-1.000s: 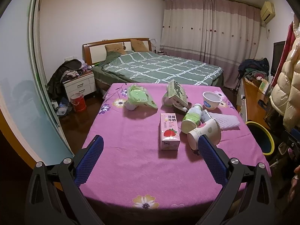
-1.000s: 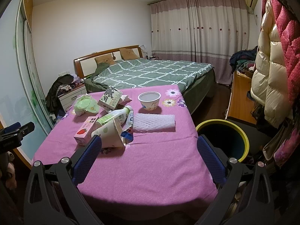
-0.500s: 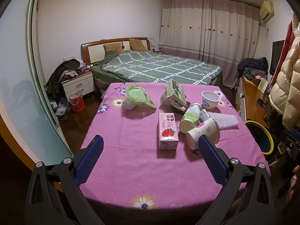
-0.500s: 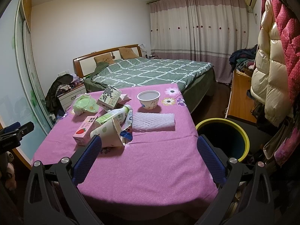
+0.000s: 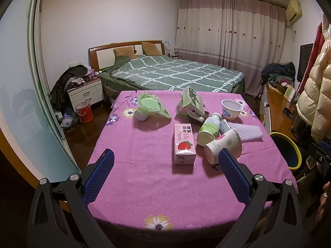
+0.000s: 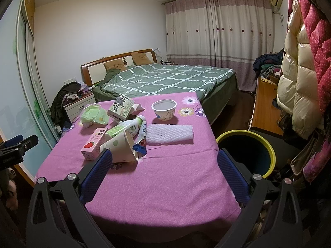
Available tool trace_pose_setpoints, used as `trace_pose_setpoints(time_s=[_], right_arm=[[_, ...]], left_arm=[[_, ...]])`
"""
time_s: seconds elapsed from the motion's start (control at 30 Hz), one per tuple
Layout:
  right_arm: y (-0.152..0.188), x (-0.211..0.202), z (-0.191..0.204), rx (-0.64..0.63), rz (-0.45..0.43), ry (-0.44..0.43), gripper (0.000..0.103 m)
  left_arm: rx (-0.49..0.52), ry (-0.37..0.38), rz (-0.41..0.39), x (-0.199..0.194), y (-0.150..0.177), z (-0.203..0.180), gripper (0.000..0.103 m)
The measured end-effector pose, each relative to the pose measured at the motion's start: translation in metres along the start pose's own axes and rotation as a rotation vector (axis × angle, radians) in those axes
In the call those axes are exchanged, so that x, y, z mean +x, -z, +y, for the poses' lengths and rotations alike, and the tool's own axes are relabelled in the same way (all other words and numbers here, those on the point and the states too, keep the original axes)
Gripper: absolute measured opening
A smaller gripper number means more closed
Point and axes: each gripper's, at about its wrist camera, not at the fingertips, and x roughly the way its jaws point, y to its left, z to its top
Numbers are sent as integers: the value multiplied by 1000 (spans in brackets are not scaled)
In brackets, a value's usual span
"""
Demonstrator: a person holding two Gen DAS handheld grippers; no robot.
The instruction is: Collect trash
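Left hand-held gripper [image 5: 165, 172] level over the near edge of the table [image 5: 144, 196], jaws spread wide, holding nothing. Right hand-held gripper [image 6: 164, 173] same pose, spread and empty, aimed across the table. Trash clustered mid-table: pink milk carton [image 5: 184, 143], paper cup [image 5: 223, 145] on its side, green bottle [image 5: 208, 127]. Yellow-rimmed bin [image 6: 266, 144] stands just beside the table's right edge.

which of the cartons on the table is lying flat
The pink strawberry milk carton, flat on the cloth. The green carton is propped up, tilted on other trash.
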Motion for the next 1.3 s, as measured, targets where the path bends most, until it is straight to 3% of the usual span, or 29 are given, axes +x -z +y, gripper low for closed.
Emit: trace_pose_setpoints(time_s=[1.0, 1.3], right_arm=[[1, 1, -2, 3, 4, 0, 97], [4, 15, -9, 14, 30, 10, 97]], left_arm=[[1, 3, 13, 2, 5, -1, 99], [1, 3, 34, 23, 0, 0, 99]])
